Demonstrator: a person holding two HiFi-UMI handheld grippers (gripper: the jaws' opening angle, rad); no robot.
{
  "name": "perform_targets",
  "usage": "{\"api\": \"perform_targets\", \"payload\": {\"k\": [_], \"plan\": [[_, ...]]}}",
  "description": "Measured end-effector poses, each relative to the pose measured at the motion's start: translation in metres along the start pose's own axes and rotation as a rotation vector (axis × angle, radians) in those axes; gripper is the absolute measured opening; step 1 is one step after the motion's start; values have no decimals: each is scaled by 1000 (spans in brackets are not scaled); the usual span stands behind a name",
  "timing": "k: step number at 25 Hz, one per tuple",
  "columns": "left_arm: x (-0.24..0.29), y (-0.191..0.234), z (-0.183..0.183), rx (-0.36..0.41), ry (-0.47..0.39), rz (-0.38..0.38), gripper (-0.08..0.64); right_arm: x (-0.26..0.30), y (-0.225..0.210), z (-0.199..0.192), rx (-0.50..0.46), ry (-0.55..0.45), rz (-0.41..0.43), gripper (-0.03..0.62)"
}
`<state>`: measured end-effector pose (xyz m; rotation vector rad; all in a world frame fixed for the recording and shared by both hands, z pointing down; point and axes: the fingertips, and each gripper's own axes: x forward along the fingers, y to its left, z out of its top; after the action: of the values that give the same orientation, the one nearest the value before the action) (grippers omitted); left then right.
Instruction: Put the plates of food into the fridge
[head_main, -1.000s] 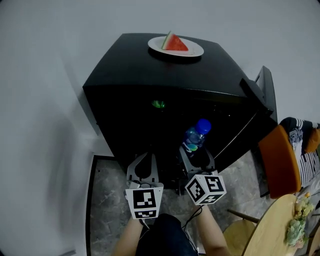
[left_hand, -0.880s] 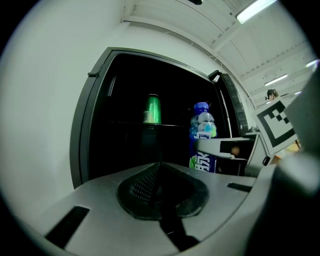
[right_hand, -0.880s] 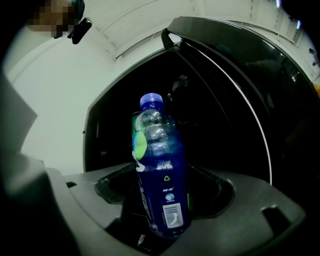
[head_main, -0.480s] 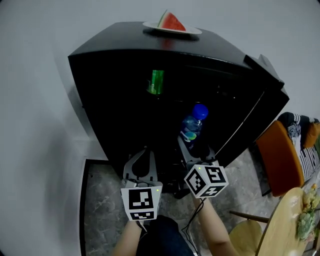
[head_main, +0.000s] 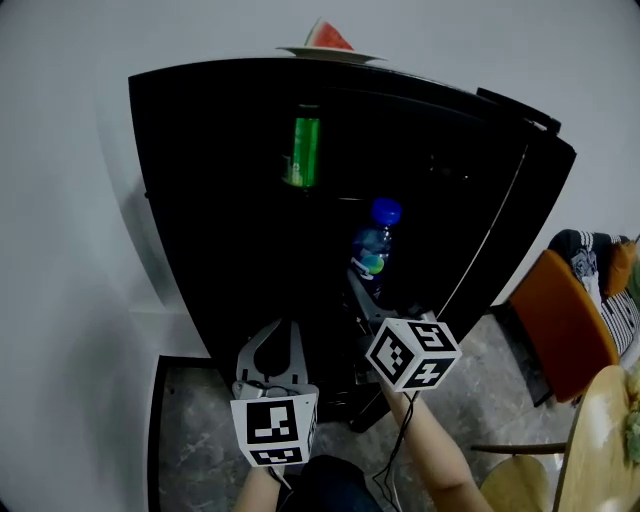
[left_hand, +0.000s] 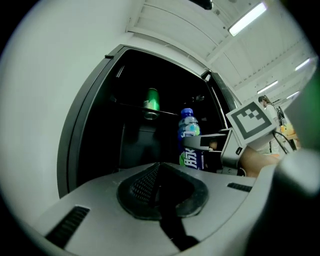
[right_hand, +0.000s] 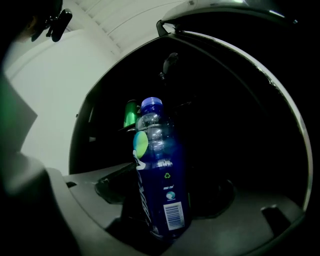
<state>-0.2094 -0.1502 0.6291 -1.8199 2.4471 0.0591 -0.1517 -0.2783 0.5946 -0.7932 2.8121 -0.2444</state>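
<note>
- The left gripper (head_main: 284, 338) hangs lowest and nearest the person, its jaws pressed together on nothing (the left gripper view shows the two dark pads meeting, with no gap).
- The right gripper (head_main: 366, 298) is just beside it and further forward, clamped on the lower body of a blue bottle (head_main: 372, 246), which it holds upright by its label. The bottle has a blue cap.
- The bottle is at the dark mouth of the fridge (head_main: 170, 200). I cannot tell whether it is already past the threshold or resting on anything.
- The fridge is black and its door (head_main: 530, 200) is swung out to the right, so the way in is clear.
- Inside, the only thing I can make out is a green can (head_main: 303, 150) standing on an upper shelf, above and left of the bottle. The rest of the interior is too dark to read.
- Furthest off, on the fridge's top, sits a white plate (head_main: 325, 52) bearing a wedge of watermelon (head_main: 326, 35).
- As I judge it, the task proper is barely begun: no plate shows inside the fridge, and the one plate in view is outside it. What is in hand is a drink, not food on a plate.
- What is left, then, is to free a gripper, bring that plate down and set it on a shelf.
</note>
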Motion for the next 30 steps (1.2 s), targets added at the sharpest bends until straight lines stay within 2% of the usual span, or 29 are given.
{"api": "perform_targets", "payload": {"k": [6,11,14,17,21,27,30], "plan": [[-12,-11,-7,14,-66,-31,8,-11,-1,6,6,-86,22,333],[-15,-15,-14,27,-68,-46,8,-28,5,14,23,-114,45,331],[-9,-21,-21,38,-53,-82,8,-37,10,19,52,-126,66,330],[3,-32,-27,71,-52,-137,8,-44,14,21,104,-118,92,330],[19,-46,-41,120,-15,-190,8,-52,19,20,117,-107,112,328],[27,-68,-57,139,27,-284,8,-54,21,8,141,-65,117,327],[23,-77,-65,154,48,-299,8,-51,16,2,149,-31,102,325]]}}
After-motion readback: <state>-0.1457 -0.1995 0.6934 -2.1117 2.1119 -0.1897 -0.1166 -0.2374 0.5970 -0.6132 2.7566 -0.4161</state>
